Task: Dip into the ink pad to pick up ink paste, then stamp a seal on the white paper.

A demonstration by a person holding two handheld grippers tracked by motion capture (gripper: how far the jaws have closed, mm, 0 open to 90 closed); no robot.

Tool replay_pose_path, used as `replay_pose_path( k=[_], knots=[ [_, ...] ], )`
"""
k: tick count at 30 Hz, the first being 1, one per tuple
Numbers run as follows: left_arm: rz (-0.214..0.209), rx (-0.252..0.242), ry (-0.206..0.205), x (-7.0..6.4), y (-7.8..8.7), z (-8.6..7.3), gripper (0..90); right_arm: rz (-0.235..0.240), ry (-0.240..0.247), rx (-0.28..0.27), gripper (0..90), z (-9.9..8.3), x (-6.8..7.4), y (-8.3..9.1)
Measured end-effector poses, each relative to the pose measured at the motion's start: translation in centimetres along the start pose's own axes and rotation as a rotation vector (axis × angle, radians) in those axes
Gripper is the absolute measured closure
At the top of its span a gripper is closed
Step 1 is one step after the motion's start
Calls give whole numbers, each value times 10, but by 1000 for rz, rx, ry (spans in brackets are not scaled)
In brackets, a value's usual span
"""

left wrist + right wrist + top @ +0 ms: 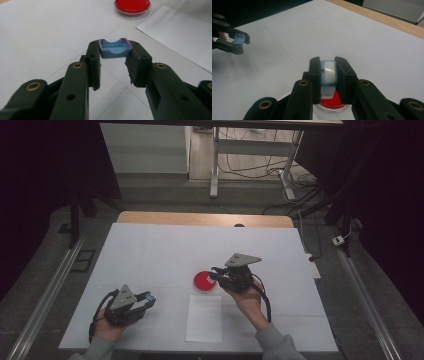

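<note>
High view: holding two parts apart — left gripper (145,301) well left of the red dish (205,281), right gripper (218,273) just over it; joining not yet done.

Left gripper view: pinching a blue cap (115,48).

Right gripper view: clamping a blue case (329,72) above that dish — white table (367,47), dark room beyond.

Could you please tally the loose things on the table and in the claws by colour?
Blue: 2, the blue cap in the left claw and the blue device in the right claw
Red: 1, the red dish
White: 1, the paper sheet
Total: 4
</note>
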State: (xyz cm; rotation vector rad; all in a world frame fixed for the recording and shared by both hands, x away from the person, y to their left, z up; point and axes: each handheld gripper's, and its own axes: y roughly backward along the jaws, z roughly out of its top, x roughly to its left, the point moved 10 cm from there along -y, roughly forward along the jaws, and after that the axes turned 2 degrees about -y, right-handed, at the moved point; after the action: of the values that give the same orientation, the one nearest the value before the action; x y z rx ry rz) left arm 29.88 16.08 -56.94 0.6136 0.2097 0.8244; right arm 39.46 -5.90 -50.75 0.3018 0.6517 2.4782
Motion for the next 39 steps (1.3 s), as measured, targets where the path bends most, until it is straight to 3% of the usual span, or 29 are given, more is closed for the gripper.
replay_pose_path(
  k=[24, 39],
  knots=[
    [0, 1, 0, 0, 0, -1, 653, 10, 1, 25, 753, -13, 5, 13],
    [-1, 3, 0, 0, -1, -1, 653, 30, 7, 32, 753, -19, 16, 21]
  ],
)
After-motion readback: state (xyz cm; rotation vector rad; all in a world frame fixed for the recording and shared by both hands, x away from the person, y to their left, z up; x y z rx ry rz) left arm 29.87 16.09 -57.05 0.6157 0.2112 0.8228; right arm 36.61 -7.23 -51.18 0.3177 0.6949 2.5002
